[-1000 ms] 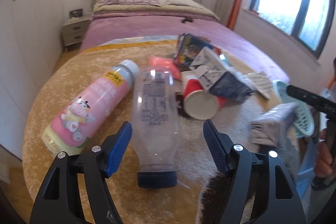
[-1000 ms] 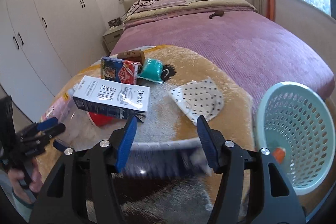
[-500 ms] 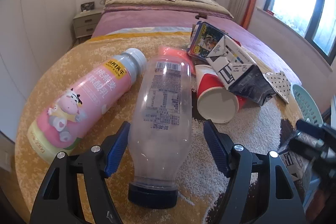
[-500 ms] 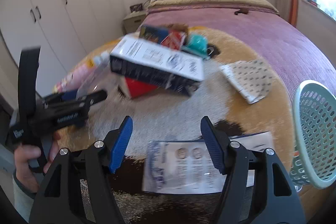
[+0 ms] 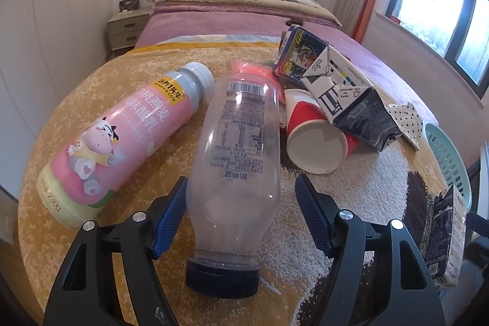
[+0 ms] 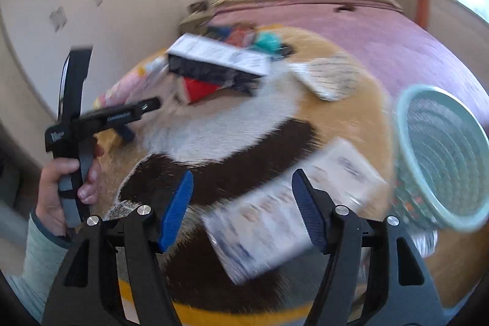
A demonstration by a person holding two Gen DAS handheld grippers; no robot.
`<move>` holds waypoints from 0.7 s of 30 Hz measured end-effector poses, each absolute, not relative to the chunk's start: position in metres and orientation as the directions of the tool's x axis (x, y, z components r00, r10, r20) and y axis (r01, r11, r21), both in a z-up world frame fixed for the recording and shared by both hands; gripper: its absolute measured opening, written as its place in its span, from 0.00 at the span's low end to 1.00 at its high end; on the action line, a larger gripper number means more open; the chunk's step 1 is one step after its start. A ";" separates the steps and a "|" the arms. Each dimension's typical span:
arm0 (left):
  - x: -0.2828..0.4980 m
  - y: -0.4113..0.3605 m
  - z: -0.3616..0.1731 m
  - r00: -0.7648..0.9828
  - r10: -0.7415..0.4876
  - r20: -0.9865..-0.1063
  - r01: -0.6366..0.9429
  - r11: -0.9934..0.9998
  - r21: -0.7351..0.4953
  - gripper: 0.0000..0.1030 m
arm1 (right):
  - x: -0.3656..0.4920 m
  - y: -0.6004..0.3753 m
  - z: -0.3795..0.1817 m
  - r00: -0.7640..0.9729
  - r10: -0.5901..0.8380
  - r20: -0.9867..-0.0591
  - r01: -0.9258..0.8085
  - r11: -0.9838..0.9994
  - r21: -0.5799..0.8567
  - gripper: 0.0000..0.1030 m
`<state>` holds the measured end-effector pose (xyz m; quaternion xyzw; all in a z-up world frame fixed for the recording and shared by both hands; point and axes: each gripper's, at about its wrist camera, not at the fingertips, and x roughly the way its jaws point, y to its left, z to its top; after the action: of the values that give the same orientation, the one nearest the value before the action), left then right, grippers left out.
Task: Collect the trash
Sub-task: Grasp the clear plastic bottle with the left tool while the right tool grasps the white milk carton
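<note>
The left tongs (image 5: 240, 216) have closed in, open around the clear bottle (image 5: 237, 161), while the open right tongs (image 6: 241, 210) have swung from the basket (image 6: 440, 155) at three o'clock, white packet (image 6: 287, 219) dropped short.

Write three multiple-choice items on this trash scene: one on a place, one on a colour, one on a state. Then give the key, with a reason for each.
1. Where does the clear bottle lie?
A. between the left gripper's blue pads
B. inside the basket
C. on the pillows

2. What colour is the basket?
A. red
B. pale green
C. black

3. How is the red paper cup placed?
A. upright
B. stacked on the pink bottle
C. on its side, its mouth toward the camera

Key: 1 A, the bottle's lower half sits between the open pads, on the blanket. 2 B, its mesh wall and rim are pale green. 3 C, its round white inside faces the left wrist view.
</note>
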<state>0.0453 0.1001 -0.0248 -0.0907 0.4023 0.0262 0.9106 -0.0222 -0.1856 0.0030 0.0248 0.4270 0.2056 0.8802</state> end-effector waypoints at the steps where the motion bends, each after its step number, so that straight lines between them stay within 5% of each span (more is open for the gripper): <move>1: 0.047 0.100 -0.026 0.673 -0.027 -0.739 -0.123 0.981 -0.147 0.66 | -0.026 -0.193 0.001 0.568 0.342 -0.749 -0.284 0.935 0.212 0.62; 4: 0.049 0.100 -0.027 0.669 -0.032 -0.742 -0.123 0.981 -0.153 0.66 | -0.026 -0.205 -0.015 0.528 0.251 -0.811 -0.143 0.968 0.207 0.65; 8: 0.049 0.100 -0.030 0.663 -0.038 -0.748 -0.120 0.980 -0.156 0.66 | -0.011 -0.203 -0.021 0.482 0.321 -0.815 -0.116 0.946 0.304 0.72; 21: 0.061 0.118 -0.030 0.648 -0.037 -0.760 -0.126 0.980 -0.155 0.66 | 0.046 -0.136 -0.029 0.421 0.359 -0.833 -0.317 0.919 0.236 0.77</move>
<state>0.0607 0.1179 -0.0297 -0.0972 0.4185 0.0246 0.9026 0.0456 -0.1363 -0.0288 0.0209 0.4993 0.2006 0.8426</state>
